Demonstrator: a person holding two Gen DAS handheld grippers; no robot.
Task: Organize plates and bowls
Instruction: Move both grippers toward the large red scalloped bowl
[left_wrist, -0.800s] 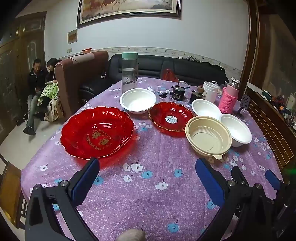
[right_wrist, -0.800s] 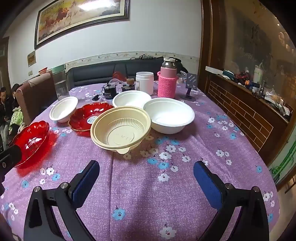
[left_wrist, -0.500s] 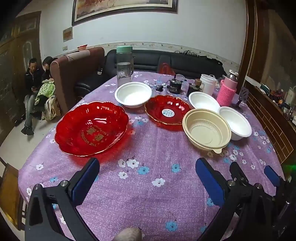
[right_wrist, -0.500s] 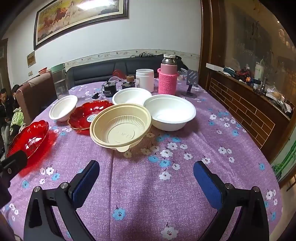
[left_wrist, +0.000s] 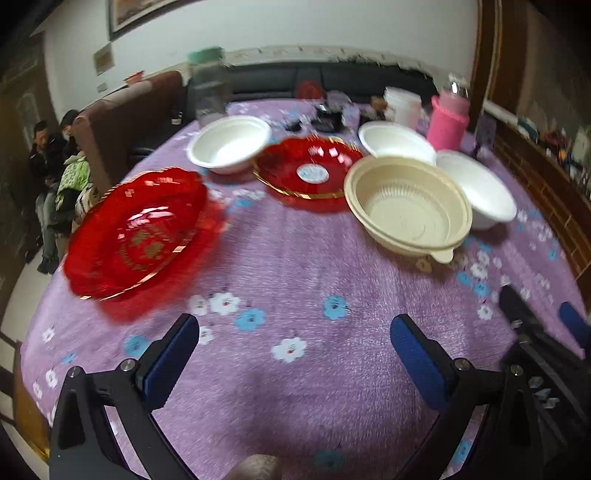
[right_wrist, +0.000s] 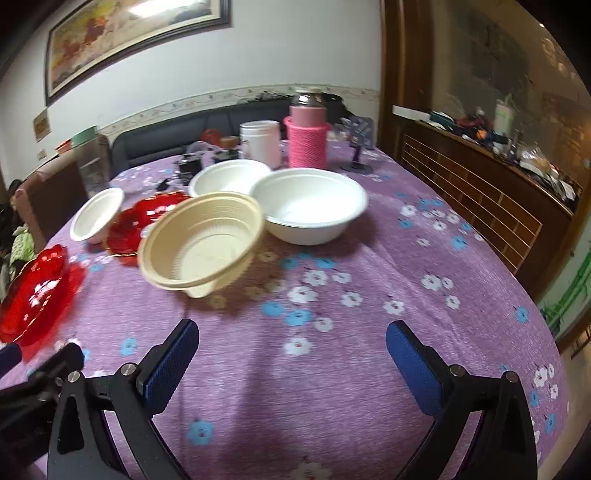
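- Left gripper (left_wrist: 293, 341): jaws wide apart, nothing between them, hovering over bare tablecloth (left_wrist: 295, 258) at the near edge. Pointed down at the cloth in front of the dishes.
- Right gripper (right_wrist: 291, 343): jaws equally wide apart and empty, over the near cloth, short of the cream bowl (right_wrist: 201, 243).
- Large red plate (left_wrist: 136, 232): near left of the table, apart from the other dishes. Looks like thin, glossy moulded plastic with a scalloped, gilt rim. Judged light, stiff but liable to crack, and slippery. Best taken at the rim, one pad above and one below, at the near edge.
- Small red plate (left_wrist: 310, 170): centre, farther back, its right edge tucked close under the cream bowl's rim; contact cannot be confirmed. Same material and the same rim grip apply.
- Cream bowl: right of centre, nearest of the bowls. Ribbed thin plastic with a small tab at its near rim. Judged very light and flexible; a hard squeeze would likely deform the wall. Take it at the rim beside the tab.
- White bowls: one far left (left_wrist: 231, 144), one far centre-right (left_wrist: 395, 142), one at the right (left_wrist: 480, 190) just beside the cream bowl. They look like disposable pulp or foam: light, matte, less slippery, easily dented. Grip the rim lightly.
- Risk: light dishes may slide on the cloth instead of lifting. The pink flask (right_wrist: 306, 138) and white jar (right_wrist: 260, 142) stand just behind the far bowls.
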